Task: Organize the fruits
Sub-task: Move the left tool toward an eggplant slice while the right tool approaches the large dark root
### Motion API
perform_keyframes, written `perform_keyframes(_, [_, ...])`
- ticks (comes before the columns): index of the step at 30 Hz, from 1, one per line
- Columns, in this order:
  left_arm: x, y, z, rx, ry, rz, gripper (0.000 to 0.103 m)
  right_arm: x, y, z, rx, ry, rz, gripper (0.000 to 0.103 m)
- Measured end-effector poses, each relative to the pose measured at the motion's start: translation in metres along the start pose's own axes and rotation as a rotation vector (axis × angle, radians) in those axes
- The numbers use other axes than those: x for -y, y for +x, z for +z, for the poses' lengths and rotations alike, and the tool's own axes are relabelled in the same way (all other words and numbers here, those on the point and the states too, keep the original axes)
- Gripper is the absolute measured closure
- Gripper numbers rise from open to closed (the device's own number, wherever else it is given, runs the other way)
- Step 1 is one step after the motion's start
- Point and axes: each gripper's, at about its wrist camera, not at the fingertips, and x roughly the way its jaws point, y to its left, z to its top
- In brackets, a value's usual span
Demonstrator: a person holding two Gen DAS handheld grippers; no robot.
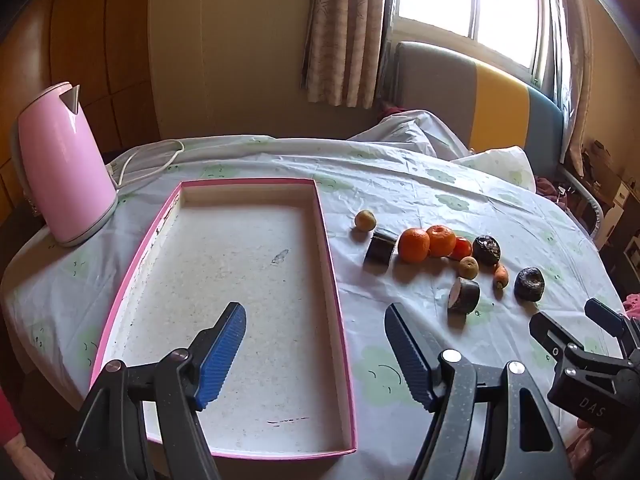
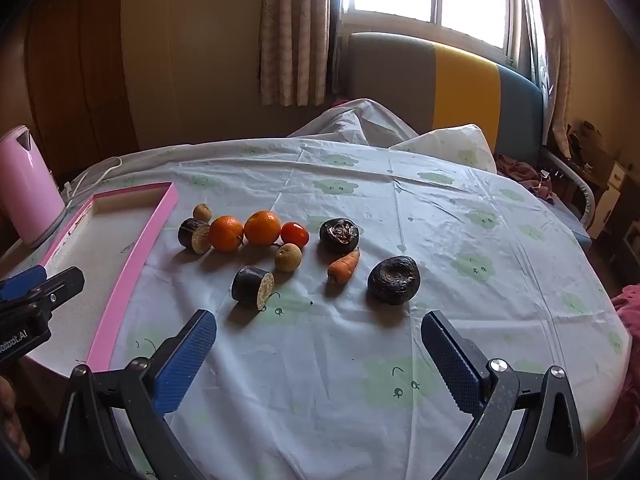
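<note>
Both grippers spread, empty: left gripper (image 1: pixel 314 328) over pink tray (image 1: pixel 334 280); right gripper (image 2: pixel 318 334) before fruits (image 2: pixel 262 227).

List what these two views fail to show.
- Pink tray: near-left corner hidden behind left tongs in left view; cut off by the frame edge in right view.
- Pink kettle: cut by the left edge, right view.
- Right tongs: only tips show in left view.

Left hand-held gripper (image 1: pixel 316 320) and right hand-held gripper (image 2: pixel 319 326) both gape wide.
</note>
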Motion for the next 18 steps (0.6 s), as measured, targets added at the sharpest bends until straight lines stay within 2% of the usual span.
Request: perform_keyframes(18, [0.011,0.0,0.0,0.015,0.035,-0.054,0.03,0.027,0.005,0.0,-0.011,0.034,-0.025,0.0])
